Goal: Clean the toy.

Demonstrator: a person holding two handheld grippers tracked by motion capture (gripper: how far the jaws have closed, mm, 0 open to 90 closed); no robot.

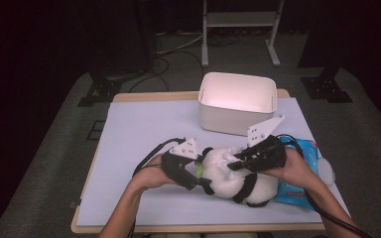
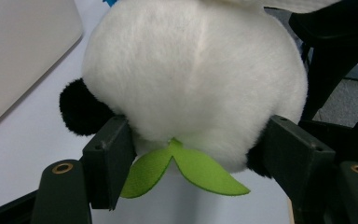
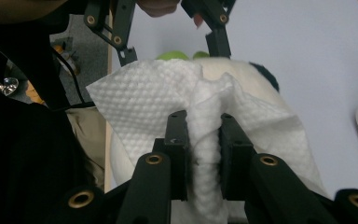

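My left hand-held gripper (image 2: 191, 154) clamps the plush panda's (image 2: 196, 79) head, right hand-held gripper (image 3: 204, 154) pinches the paper towel (image 3: 144, 107); tugging harder could tear the towel.

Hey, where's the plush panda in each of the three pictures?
High view: panda low centre, between both grippers.
Left gripper view: its white head spans the upper middle, between the jaws.
Right gripper view: centre, mostly under the wipe.
Shared landmark: green leaf on its head.
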